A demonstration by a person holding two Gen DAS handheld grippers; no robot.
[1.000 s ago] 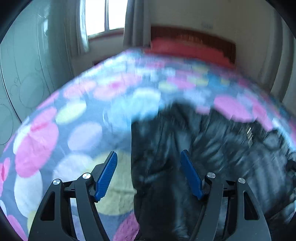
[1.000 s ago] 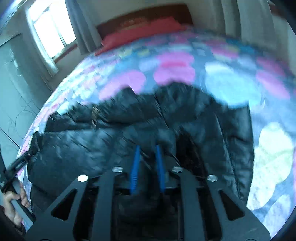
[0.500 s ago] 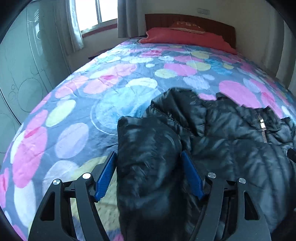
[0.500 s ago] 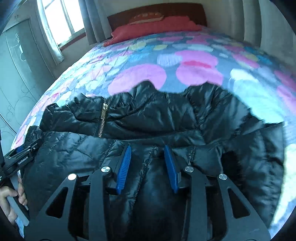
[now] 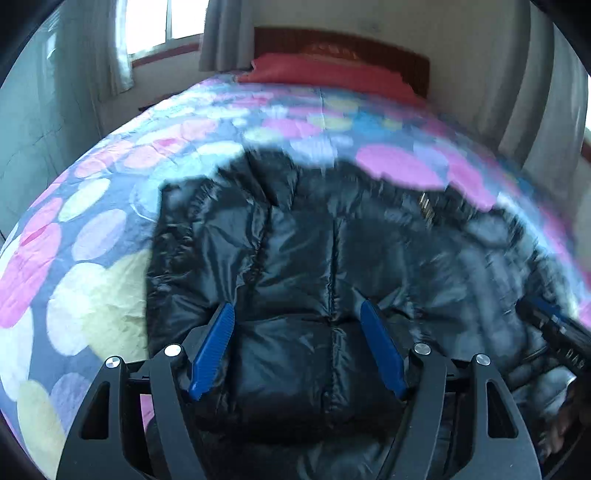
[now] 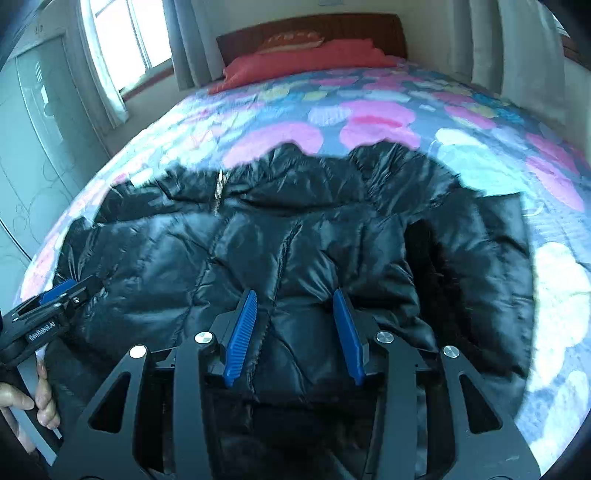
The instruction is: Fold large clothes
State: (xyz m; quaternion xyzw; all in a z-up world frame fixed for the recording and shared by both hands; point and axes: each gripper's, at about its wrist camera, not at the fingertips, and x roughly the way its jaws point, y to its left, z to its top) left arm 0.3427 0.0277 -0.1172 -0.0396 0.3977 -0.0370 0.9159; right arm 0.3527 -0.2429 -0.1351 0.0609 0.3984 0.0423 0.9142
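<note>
- Left wrist view: the left gripper (image 5: 297, 345) has its blue pads spread wide, nothing pinched between them, hanging just over the near edge of the black puffer jacket (image 5: 332, 258).
- The jacket lies spread across the near part of the bedspread (image 5: 74, 258), the one with the big pastel dots, zipper (image 5: 426, 208) up toward the far right. Pretty blurry here.
- Right wrist view: the right gripper (image 6: 293, 334) is parted about halfway, pads either side of a quilted panel but not squeezing it.
- The other gripper pokes in at the left edge, the person's hand (image 6: 26, 410) on its handle.
- Red pillow (image 6: 306, 61) and wooden headboard (image 6: 314, 26) at the far end, window (image 6: 122, 40) far left.
</note>
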